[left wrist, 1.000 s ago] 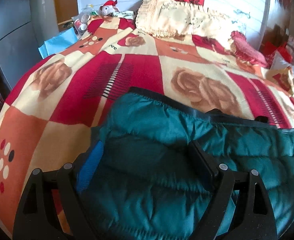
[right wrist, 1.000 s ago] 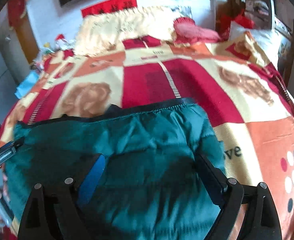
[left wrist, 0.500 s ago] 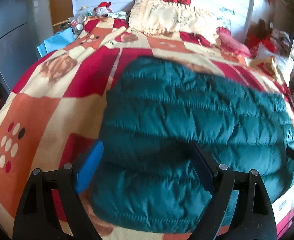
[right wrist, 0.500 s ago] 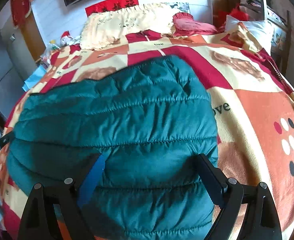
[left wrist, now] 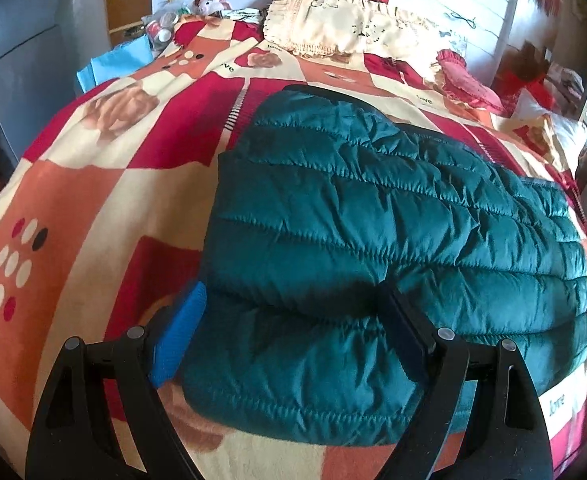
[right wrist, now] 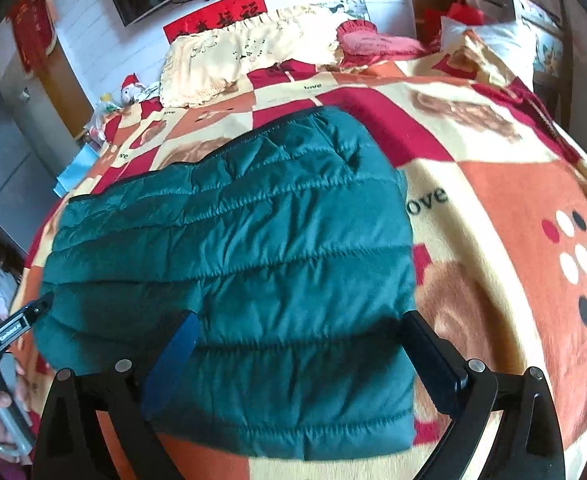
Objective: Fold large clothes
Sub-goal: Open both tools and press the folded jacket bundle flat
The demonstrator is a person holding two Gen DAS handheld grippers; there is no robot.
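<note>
Fold looks done, coat (left wrist: 393, 216) flat on bed (left wrist: 93, 200); both hand-held grippers (left wrist: 293, 336) (right wrist: 301, 348) wide apart, next maybe press flat.

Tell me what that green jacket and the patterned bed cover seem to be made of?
Green jacket: likely thin nylon or polyester shell with padded filling, judging by its slight sheen and puffy stitched channels. Patterned bed cover: probably plush fleece blanket; it looks matte and fuzzy, with soft-edged printed roses and dots.

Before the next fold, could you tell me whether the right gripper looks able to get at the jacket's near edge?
Probably yes: the right gripper is open above the teal jacket, nothing lying between.
</note>
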